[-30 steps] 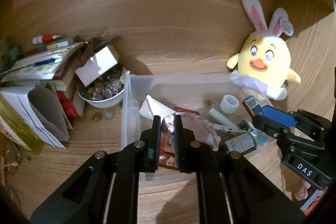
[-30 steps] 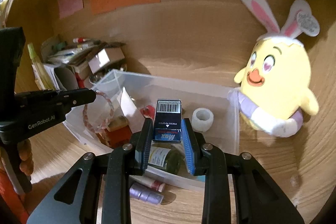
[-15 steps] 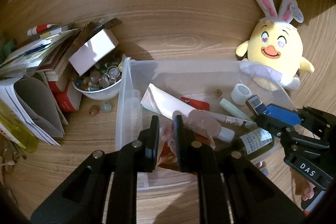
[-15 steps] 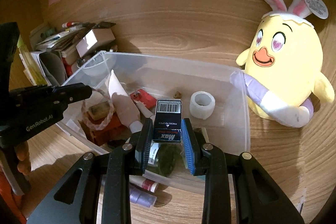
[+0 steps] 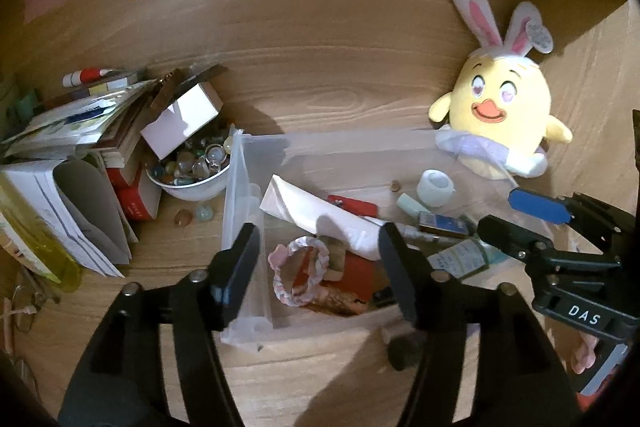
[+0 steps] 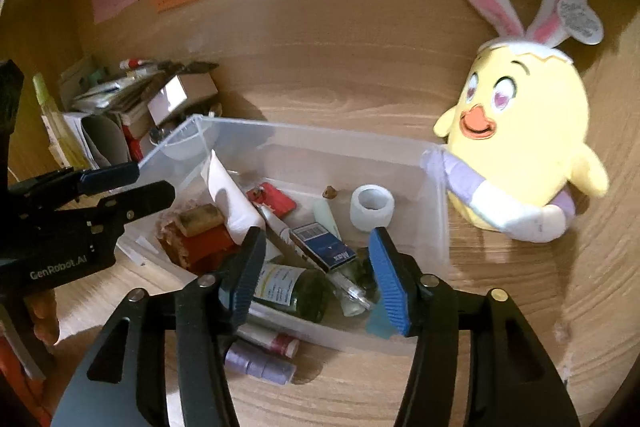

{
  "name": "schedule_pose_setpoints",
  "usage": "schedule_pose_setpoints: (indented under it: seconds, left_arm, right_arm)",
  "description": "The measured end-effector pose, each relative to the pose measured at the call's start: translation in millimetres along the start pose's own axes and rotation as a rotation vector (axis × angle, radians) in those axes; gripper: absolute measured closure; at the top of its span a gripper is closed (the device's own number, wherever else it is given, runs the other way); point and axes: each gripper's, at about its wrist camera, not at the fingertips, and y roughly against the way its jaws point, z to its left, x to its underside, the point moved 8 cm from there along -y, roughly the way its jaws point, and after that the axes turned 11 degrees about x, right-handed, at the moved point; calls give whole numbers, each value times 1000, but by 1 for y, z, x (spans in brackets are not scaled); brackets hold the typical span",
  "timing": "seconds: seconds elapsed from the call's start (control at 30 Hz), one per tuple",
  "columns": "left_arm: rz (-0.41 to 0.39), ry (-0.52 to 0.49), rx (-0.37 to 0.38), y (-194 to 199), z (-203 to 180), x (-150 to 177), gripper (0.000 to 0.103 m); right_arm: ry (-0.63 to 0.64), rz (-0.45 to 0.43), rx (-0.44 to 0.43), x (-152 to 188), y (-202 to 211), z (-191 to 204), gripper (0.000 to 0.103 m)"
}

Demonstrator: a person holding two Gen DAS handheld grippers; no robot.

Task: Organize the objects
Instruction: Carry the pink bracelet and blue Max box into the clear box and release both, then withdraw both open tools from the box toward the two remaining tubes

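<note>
Both the left gripper [image 5: 316,259] and right gripper [image 6: 316,267] hang spread and empty over the clear plastic bin [image 6: 436,211], the pink braided ring [image 5: 298,269] and blue Max box [image 6: 326,249] lying inside between their fingers, while purple tubes [image 6: 258,365] outside remain unsorted.

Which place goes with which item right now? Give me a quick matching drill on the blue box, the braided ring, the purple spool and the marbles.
Things:
1. blue box
2. braided ring
3. purple spool
4. marbles

Places:
A. on the desk, outside the clear bin's near wall
B. in the white bowl
C. in the bin, near its left end
D. in the bin, lying over the green bottle

Pairs: 1-D, 2-C, 3-A, 4-B
</note>
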Motion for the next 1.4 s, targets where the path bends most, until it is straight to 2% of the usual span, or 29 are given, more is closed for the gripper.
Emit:
schedule_pose_setpoints:
  seconds: [0.13, 0.2, 0.5, 0.6, 0.73, 0.97, 1.13, 1.23, 1.4]
  left_arm:
    - [-2, 0, 21, 10, -5, 5, 28]
    - [0, -2, 30, 15, -7, 9, 26]
    - [16, -59, 6, 31, -15, 34, 25]
    - [38, -69, 15, 33, -18, 46, 23]
    - [66, -90, 4, 32, -18, 63, 19]
    - [115, -34, -3, 31, -1, 83, 19]
    - [142, -12, -4, 30, 6, 94, 19]
    - [155, 1, 15, 28, 4, 98, 19]
    - [182, -13, 70, 19, -13, 99, 15]
  right_arm:
    - [-3, -8, 0, 6, 15, -6, 51]
    - [2, -8, 1, 11, 21, -8, 51]
    - [11, 6, 62, 49, 35, -17, 51]
    - [9, 66, 42, 67, 24, -17, 51]
    - [-29, 152, -81, 80, 8, -6, 52]
    - [41, 181, -164, 81, -1, 37, 52]
    - [114, 176, -240, 88, 13, 67, 50]
    - [105, 154, -230, 83, 19, 63, 50]
    - [43, 152, -157, 79, 17, 36, 50]
